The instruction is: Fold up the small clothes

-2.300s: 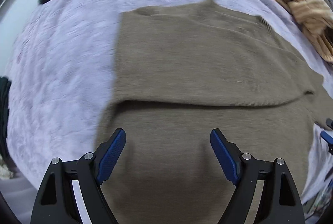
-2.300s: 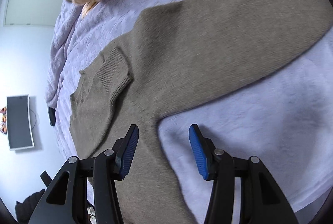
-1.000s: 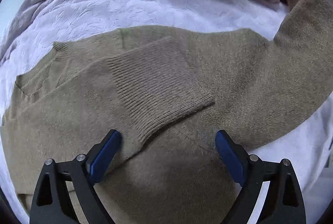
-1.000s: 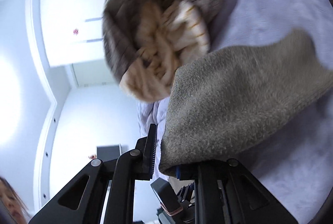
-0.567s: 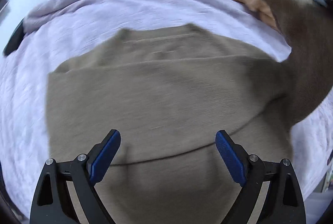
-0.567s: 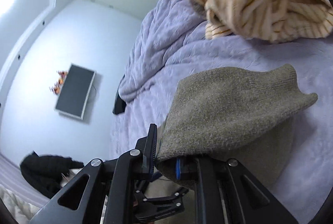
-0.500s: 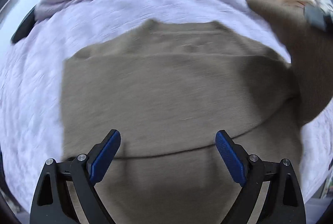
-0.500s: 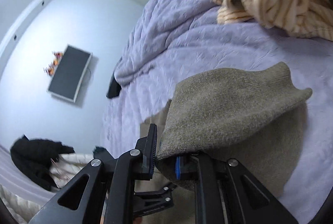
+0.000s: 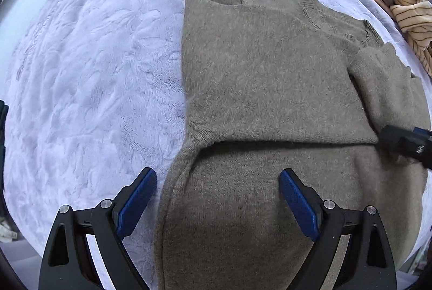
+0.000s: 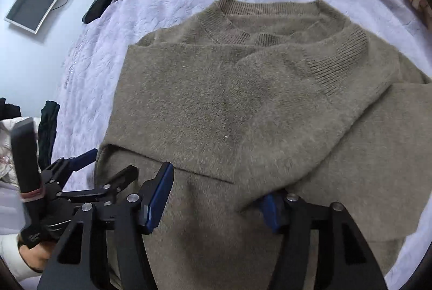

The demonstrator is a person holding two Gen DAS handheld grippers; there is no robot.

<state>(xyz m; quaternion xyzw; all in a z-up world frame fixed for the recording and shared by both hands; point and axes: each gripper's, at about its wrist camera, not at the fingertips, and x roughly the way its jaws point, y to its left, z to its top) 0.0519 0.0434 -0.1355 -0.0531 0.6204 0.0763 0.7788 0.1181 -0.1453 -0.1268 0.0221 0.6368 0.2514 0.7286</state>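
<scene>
Through my left wrist camera, my left gripper (image 9: pixel 217 198) hangs over the lower body of the brown sweater (image 9: pixel 270 90), fingers spread wide with nothing between them. The sweater lies flat on the lavender blanket (image 9: pixel 89 79), neckline away from me, one sleeve already folded across the chest so its lower edge makes a straight line just ahead of my pads. My right gripper (image 9: pixel 405 140) shows at the right edge of this view, resting at the other sleeve. A striped garment (image 9: pixel 397 1) sits apart, near the top right corner.

Through my right wrist camera, my right gripper (image 10: pixel 216 198) has just been opening; its fingers now stand apart, and the second sleeve (image 10: pixel 310 106) lies draped across the chest, its ribbed cuff (image 10: pixel 343 58) up near the collar. The near end of that sleeve bunches over my right-hand pad, so I cannot tell whether the cloth is fully free of it. My left gripper (image 10: pixel 81 168) shows at the lower left, by the sweater's side edge.

To finish this step well, I judge I should draw my right fingers back low and straight, so the pad does not drag the sleeve out of place. The sleeve lies at a slant, so smoothing it square to the side seam would help. After that, both grippers should probably take the hem corners evenly for the fold upward.
</scene>
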